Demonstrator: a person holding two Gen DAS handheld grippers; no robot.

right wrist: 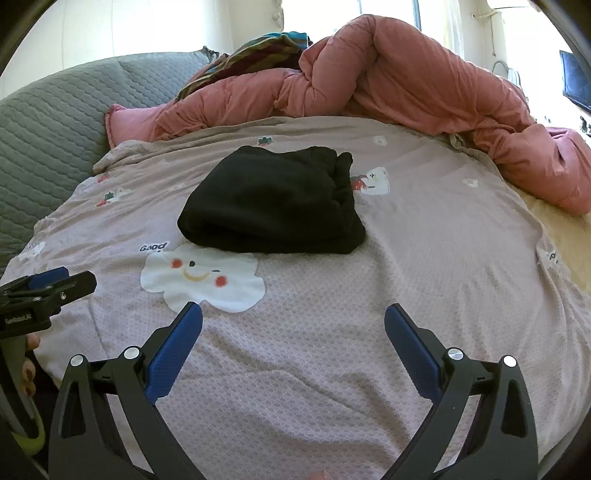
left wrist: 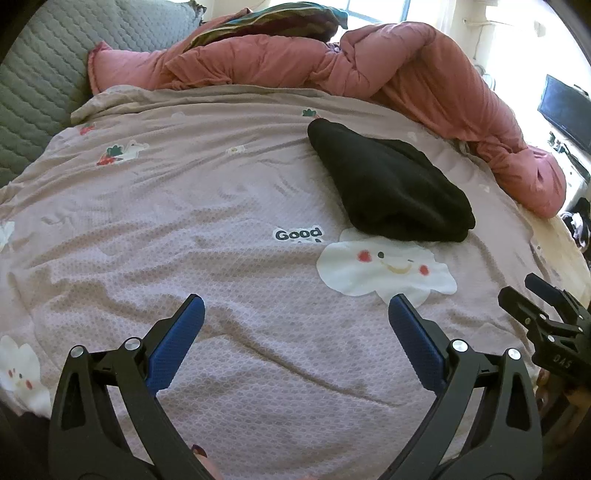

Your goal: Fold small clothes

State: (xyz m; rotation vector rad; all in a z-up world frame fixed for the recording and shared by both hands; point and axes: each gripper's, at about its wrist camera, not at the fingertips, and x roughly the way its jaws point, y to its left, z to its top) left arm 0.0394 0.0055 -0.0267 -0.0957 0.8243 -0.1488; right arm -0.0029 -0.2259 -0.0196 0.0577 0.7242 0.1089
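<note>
Bedspread (left wrist: 221, 229), pale mauve with a fine woven texture and printed cartoon motifs, covers the bed and fills both wrist views. A black garment (right wrist: 271, 201), folded into a compact bundle, lies on this cover well ahead of both tools; its near edge just overlaps the top of a white smiling cloud print (right wrist: 203, 278), beside the printed word "Good" (left wrist: 298, 234). In the left wrist view the same bundle sits to the right of centre, while in the right wrist view it sits slightly left of centre. The left gripper (left wrist: 295, 314) is released: its two blue-padded fingers (left wrist: 177, 341) stand wide apart above bare bedspread, holding nothing and touching no cloth. The right gripper (right wrist: 293, 319) is likewise spread wide and empty, its blue pads (right wrist: 410, 349) flanking plain cover just short of the cloud print. Each tool appears at the edge of the other's view, and part of a hand (right wrist: 28, 363) is visible at the left tool's handle. Behind the garment a rumpled pink quilt (right wrist: 406, 85) runs along the far side of the bed, a striped cloth (left wrist: 266, 20) lies on top of it, and a grey quilted cushion (left wrist: 40, 74) stands at the left.
</note>
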